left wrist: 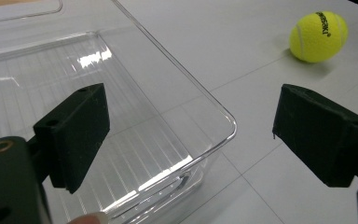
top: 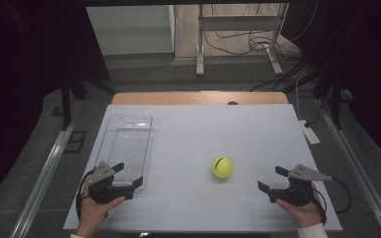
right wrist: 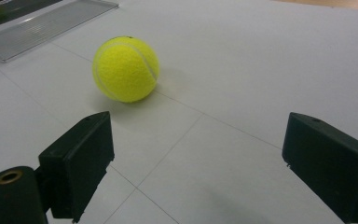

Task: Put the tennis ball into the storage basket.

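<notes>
A yellow tennis ball (top: 222,167) rests on the white table (top: 203,129), right of centre. A clear plastic tray (top: 126,144) lies at the table's left side. My left gripper (top: 128,174) stands open at the tray's near right corner, held by a hand. In the left gripper view the tray's corner (left wrist: 205,116) lies between the jaws, untouched, with the ball (left wrist: 318,36) far to the right. My right gripper (top: 270,179) is open near the front right, pointing left toward the ball. The right gripper view has the ball (right wrist: 126,69) ahead of the open jaws, apart from them.
The table's front edge (top: 203,230) runs just below both hands. A wooden strip (top: 198,97) borders the far edge. Beyond it stand metal frame legs (top: 199,54) and floor cables (top: 258,44). A white power strip (top: 309,133) lies off the right side.
</notes>
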Available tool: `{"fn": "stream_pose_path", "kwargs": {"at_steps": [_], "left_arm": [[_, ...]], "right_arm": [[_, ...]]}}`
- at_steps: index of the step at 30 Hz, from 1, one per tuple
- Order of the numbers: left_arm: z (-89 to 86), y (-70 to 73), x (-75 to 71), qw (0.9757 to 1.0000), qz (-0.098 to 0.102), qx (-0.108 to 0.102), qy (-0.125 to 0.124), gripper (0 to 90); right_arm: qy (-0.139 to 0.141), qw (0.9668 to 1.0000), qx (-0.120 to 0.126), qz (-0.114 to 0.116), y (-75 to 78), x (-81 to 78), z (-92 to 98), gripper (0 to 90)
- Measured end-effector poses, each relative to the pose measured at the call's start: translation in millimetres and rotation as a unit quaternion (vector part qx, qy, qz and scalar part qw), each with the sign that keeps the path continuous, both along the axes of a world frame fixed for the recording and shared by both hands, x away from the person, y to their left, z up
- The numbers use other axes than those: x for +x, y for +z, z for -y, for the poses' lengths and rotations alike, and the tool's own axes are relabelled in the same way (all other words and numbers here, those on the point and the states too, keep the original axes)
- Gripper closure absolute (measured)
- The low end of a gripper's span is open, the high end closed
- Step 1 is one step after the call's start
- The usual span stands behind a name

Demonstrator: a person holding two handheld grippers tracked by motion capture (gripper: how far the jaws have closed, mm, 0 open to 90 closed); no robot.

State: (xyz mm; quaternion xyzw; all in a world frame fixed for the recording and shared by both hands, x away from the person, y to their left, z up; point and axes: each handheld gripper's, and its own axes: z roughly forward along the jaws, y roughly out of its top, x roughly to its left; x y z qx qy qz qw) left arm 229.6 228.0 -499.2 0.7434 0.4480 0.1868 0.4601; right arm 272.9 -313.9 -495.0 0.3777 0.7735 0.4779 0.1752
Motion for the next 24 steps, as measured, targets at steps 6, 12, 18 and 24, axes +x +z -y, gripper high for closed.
{"fn": "stream_pose_path", "kwargs": {"at_steps": [6, 12, 18, 24], "left_arm": [[-0.3, -1.5, 0.5, 1.0000, -0.003, -0.001, -0.001, 11.2], [-0.2, 1.4, 1.1, 0.9999, 0.006, 0.003, -0.009, 11.0], [-4.0, -1.9, 1.9, 0.9999, -0.003, 0.002, -0.011, 10.9], [-0.9, -3.7, 3.8, 0.9998, -0.007, 0.002, -0.017, 10.8]], "right_arm": [[0.002, 1.0000, 0.005, -0.004, -1.4, 1.1, 0.8, 9.5], [0.007, 1.0000, 0.001, -0.005, -1.5, -0.2, -1.7, 9.7], [0.009, 0.9999, 0.006, -0.007, -2.0, 4.2, -6.7, 9.9], [0.008, 0.9999, 0.006, -0.010, -3.5, 6.0, -4.7, 10.2]]}}
